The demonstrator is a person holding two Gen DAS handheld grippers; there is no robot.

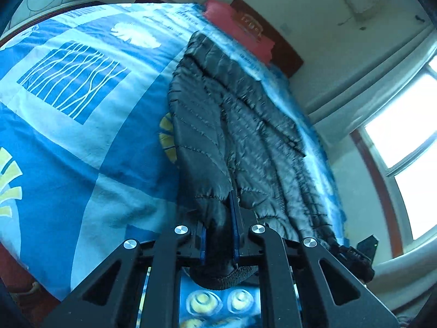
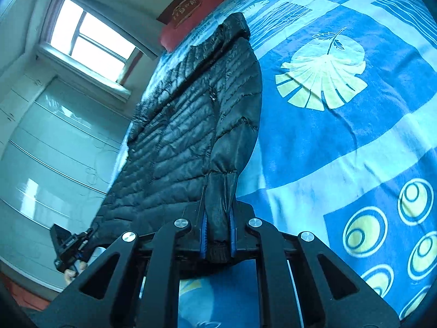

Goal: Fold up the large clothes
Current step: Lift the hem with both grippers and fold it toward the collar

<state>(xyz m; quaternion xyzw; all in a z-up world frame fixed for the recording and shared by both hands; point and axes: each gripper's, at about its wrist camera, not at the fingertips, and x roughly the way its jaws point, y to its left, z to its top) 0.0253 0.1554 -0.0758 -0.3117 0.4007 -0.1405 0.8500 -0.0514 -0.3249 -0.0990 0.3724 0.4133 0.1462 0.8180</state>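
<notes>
A black quilted puffer jacket [image 1: 245,125] lies stretched out along the edge of a bed with a blue patterned cover [image 1: 82,136]. My left gripper [image 1: 220,229] is shut on a bunched black part of the jacket near its hem. In the right wrist view the jacket [image 2: 185,125] runs away from me, and my right gripper [image 2: 217,235] is shut on the sleeve cuff [image 2: 218,251]. The other gripper [image 2: 71,248] shows at the jacket's lower left, held by a hand.
A red pillow [image 1: 240,27] lies at the head of the bed against a dark wooden headboard [image 1: 284,52]. Bright windows [image 2: 90,41] and a white wardrobe [image 2: 49,150] stand beside the bed. The bed cover [image 2: 341,136] spreads wide to the right of the jacket.
</notes>
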